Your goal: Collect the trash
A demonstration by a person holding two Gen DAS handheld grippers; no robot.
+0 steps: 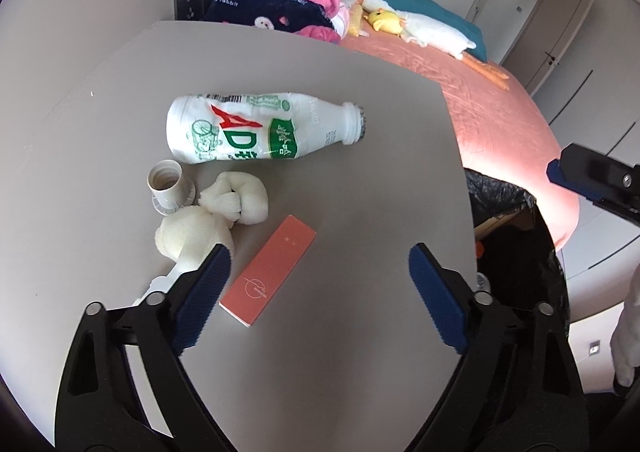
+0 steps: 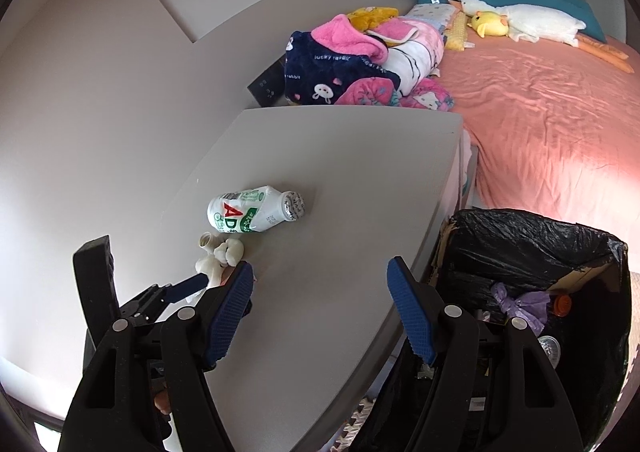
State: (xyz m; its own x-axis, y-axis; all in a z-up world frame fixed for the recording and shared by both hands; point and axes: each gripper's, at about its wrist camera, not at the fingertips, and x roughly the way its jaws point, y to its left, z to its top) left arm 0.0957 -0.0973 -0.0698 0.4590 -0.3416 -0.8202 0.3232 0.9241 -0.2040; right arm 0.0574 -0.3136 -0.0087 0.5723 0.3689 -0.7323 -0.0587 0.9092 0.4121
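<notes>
On the grey tabletop (image 1: 360, 124) a crumpled white plastic bottle with red and green print (image 1: 256, 128) is seen lying on its side, its neck turned toward the bed. Just beside its base a small white open-topped cup (image 1: 166, 182) stands upright, and touching that cup are two wads of crumpled white tissue (image 1: 216, 212). A flat salmon-pink rectangular box (image 1: 269, 281) lies near the tissue, apart from the bottle. The left gripper (image 1: 320, 268) is held above the table with its blue-padded jaws spread wide; the pink box lies below the gap, nearer the left pad, and is not pressed by either pad, while the lower tissue wad is partly covered by the left finger. The right gripper (image 2: 320, 280) is likewise held open and empty over the table edge. Beyond the table a bed with a salmon-pink sheet (image 2: 540, 124) carries a heap of navy and pink fleece clothing (image 2: 344, 60) and a white plush goose (image 2: 536, 22). Beside the table, a cardboard bin lined with a black plastic bag (image 2: 520, 244) stands against the bed; inside it a crumpled lilac wrapper (image 2: 520, 304) and an orange cap (image 2: 562, 304) can be made out.
</notes>
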